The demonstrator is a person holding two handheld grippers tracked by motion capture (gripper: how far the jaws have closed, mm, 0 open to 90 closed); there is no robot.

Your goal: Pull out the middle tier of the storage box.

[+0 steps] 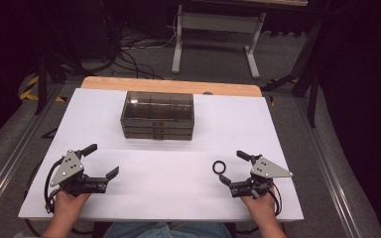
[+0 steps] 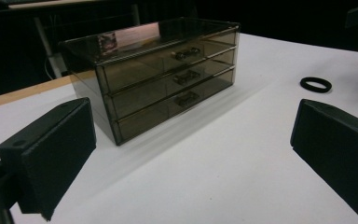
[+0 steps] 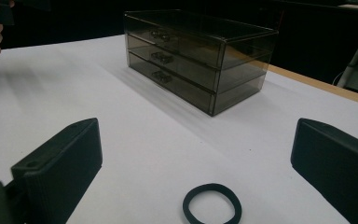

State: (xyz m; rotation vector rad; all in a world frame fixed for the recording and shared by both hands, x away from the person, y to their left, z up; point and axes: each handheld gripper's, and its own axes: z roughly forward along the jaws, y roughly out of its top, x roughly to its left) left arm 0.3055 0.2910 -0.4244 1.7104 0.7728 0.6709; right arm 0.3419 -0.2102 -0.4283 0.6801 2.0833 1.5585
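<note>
Your right gripper (image 1: 236,169) rests at about 4 o'clock on the white sheet (image 1: 144,198), jaws spread wide and holding nothing. The black ring (image 1: 219,167) lies flat on the sheet just beside it, near the forward jaw; in the right gripper view the ring (image 3: 211,204) sits low between the two jaws and a little ahead of them, not touched by either. That placing looks deliberate: the ring is lined up so you can slide forward and close on it without turning your wrist much.

Your left gripper (image 1: 102,159) sits at about 8 o'clock, jaws likewise released and empty, angled toward the middle. It seems parked there to be ready for the drawer box (image 1: 158,115), which stands at 12 o'clock with its three drawer fronts facing you. In the left gripper view all three drawers (image 2: 182,74) look pushed in, handles one above another.

You have good room. The stretch of sheet between your grippers and the box is bare, so either hand can travel straight ahead. Mind the edges: the sheet's near edge runs right under your wrists, and your right hand is close to the sheet's right border at 3 o'clock. Behind the box a strip of wooden tabletop (image 1: 171,85) shows, then the drop to the floor, so don't shove the box backward when pulling a handle.
</note>
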